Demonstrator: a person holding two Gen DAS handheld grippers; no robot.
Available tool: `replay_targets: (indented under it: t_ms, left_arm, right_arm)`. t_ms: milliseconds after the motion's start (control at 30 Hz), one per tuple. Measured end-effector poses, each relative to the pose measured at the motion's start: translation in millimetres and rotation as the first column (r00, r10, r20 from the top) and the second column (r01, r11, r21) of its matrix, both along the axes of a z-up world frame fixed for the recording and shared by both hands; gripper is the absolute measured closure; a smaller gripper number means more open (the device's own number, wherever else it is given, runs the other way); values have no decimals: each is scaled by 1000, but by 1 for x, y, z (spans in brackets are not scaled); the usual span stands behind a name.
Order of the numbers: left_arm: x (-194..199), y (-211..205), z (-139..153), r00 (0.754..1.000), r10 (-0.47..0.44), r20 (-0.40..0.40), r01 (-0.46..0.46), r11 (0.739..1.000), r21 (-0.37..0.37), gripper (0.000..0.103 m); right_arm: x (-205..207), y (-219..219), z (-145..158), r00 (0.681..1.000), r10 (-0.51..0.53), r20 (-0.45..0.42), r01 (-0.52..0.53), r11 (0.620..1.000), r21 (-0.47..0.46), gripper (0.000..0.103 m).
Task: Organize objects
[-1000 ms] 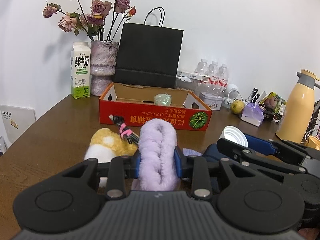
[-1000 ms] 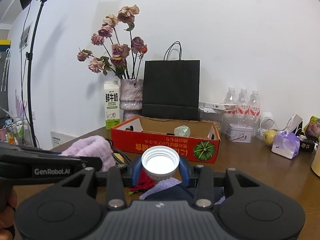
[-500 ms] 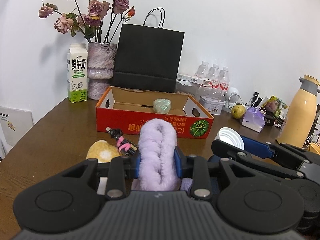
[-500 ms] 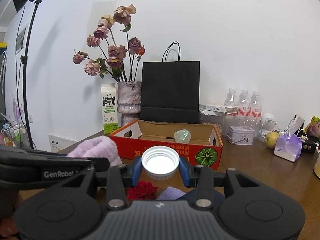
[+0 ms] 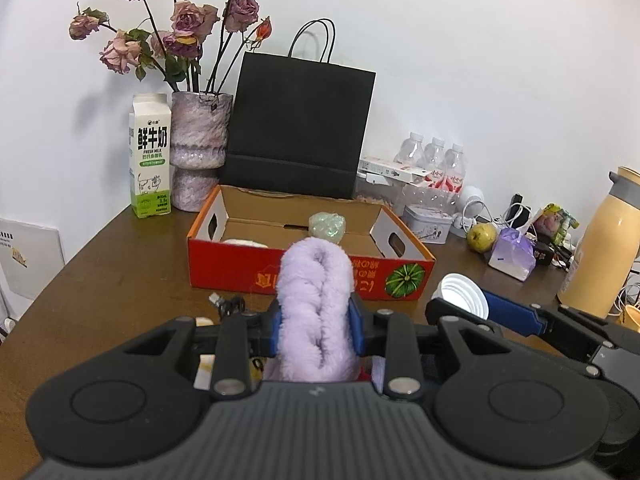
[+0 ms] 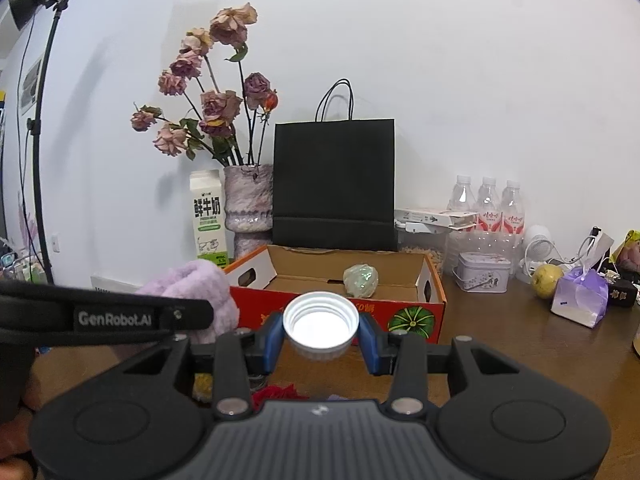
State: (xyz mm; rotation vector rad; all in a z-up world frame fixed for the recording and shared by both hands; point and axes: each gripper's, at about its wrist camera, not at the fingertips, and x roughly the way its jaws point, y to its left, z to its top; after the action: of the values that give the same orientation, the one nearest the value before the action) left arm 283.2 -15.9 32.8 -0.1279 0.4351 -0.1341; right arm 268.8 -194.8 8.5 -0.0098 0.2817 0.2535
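Note:
My left gripper [image 5: 316, 322] is shut on a fluffy purple scrunchie [image 5: 316, 304] and holds it above the table, just in front of the red cardboard box [image 5: 308, 276]. My right gripper [image 6: 320, 338] is shut on a white plastic lid [image 6: 320, 326], also raised before the box [image 6: 400, 312]. The lid also shows in the left wrist view [image 5: 462, 294], and the scrunchie in the right wrist view [image 6: 192, 292]. A pale green crumpled ball [image 5: 327, 227] lies inside the box. A red fabric flower [image 6: 276, 394] and other small items lie on the table below the grippers, mostly hidden.
Behind the box stand a black paper bag [image 5: 298, 132], a vase of dried roses [image 5: 200, 160] and a milk carton [image 5: 150, 156]. To the right are water bottles [image 5: 436, 164], a tin [image 5: 426, 224], a pear [image 5: 482, 236], a purple pouch [image 5: 514, 254] and a yellow thermos [image 5: 600, 248].
Both grippers have risen and moved toward the box with their objects held. The yellow plush and cable on the table have dropped out of sight below the left gripper.

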Motion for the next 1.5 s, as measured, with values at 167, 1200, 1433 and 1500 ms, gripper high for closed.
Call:
replay_targets:
  t_ms: [167,1200,1433,1500]
  left_arm:
    - [13,0,6,1000,2,6,-3,1000,8,71]
    - [121,6,40,995,86,-47,-88,995,-56,71]
    - [152,7,45,991,117,-58,-120,992,-42,71]
    - [162,8,46,990,123,-67,-126,991,-42,71]
  right_arm:
    - [14,-1,4,1000,-3,-5,3,1000,16,64]
    - [118,3,46,1000,26,10,-26,999,40,64]
    - [152,7,51,999,37,1,-37,999,38,64]
    - [162,9,51,999,43,-7,-43,999,29,64]
